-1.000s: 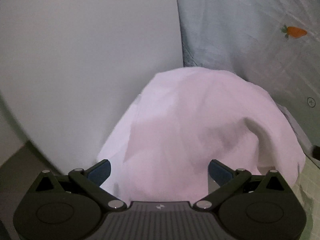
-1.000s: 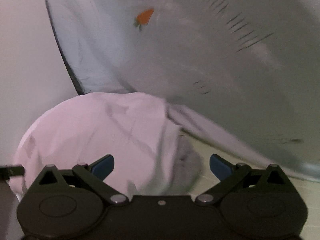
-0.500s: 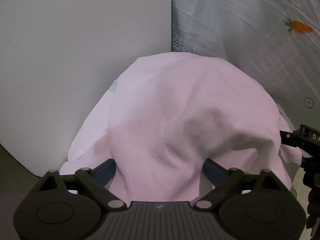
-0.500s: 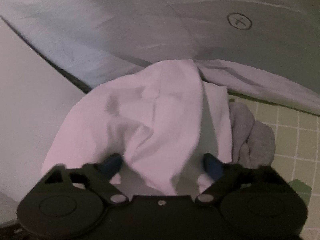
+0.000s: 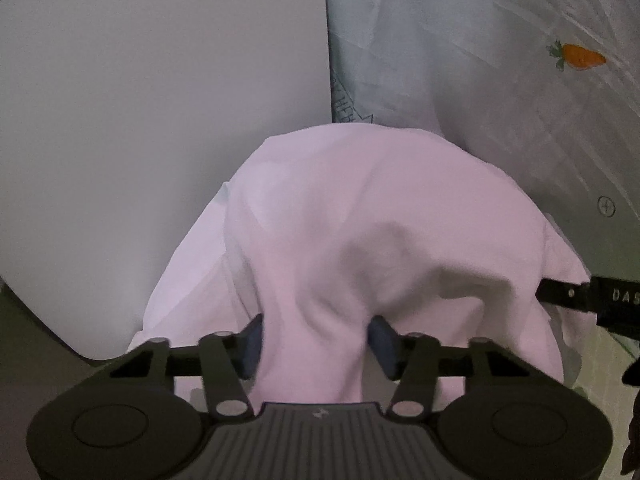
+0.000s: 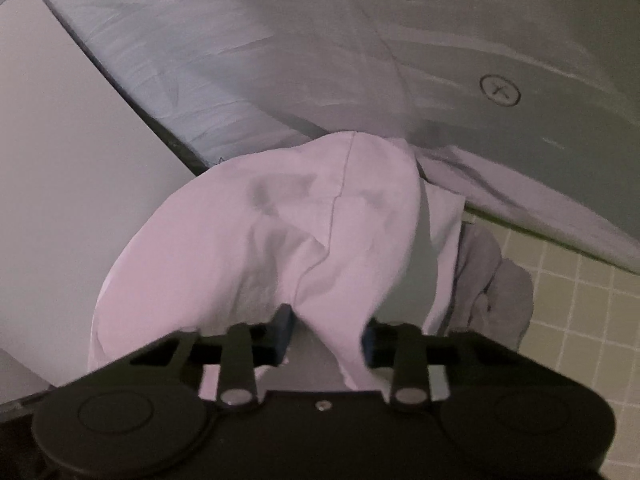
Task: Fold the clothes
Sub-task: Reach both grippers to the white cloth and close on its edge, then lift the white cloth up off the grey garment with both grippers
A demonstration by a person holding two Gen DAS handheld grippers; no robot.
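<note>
A pale pink garment [image 5: 360, 220] lies heaped against a white panel. My left gripper [image 5: 316, 344] is at its near edge. Its jaws are closing, and a bunched fold of pink cloth fills the gap and touches both blue pads. In the right wrist view the same garment [image 6: 280, 232] shows a seam down its middle. My right gripper [image 6: 327, 338] is closing its jaws too, with a hanging fold of the cloth pinched between them. A black part of the right gripper [image 5: 592, 300] sticks out from under the garment's right side.
A white panel [image 5: 160, 120] stands to the left. A pale blue sheet [image 5: 500, 80] with a carrot print [image 5: 580, 56] lies behind and to the right. A grey cloth [image 6: 496, 280] sits by the pink garment on a green tiled surface [image 6: 580, 320].
Both grippers went from wide open to closed in on the pink cloth, which now bunches between their pads. The right gripper came closer to the garment and rolled.
</note>
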